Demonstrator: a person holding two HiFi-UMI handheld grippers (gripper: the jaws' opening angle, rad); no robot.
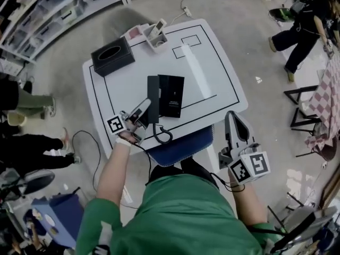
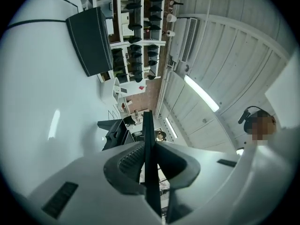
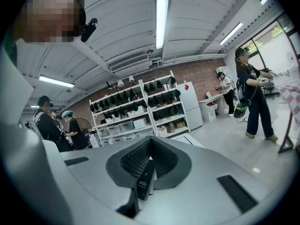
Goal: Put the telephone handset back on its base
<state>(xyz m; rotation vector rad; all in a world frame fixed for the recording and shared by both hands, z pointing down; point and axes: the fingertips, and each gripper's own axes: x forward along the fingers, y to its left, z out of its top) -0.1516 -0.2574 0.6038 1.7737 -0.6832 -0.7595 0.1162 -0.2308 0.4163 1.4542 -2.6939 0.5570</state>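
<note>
The black telephone base (image 1: 171, 95) lies at the middle of the white table (image 1: 223, 84). Its black handset (image 1: 153, 92) rests lengthwise along the base's left side, and the coiled cord (image 1: 162, 136) loops off toward the front edge. My left gripper (image 1: 144, 106) is shut, with its tip right beside the handset's near end. In the left gripper view the left gripper (image 2: 147, 125) shows its jaws pressed together, and the phone (image 2: 114, 132) lies just beyond them. My right gripper (image 1: 231, 120) is shut and empty, held in the air off the table's front right corner; the right gripper (image 3: 149, 146) faces the room.
A black tissue box (image 1: 112, 56) sits at the table's back left, with a white holder (image 1: 156, 36) of small items at the back edge. A blue chair seat (image 1: 180, 146) is under the front edge. People stand at the left and far right, and shelving (image 1: 48, 9) lines the back.
</note>
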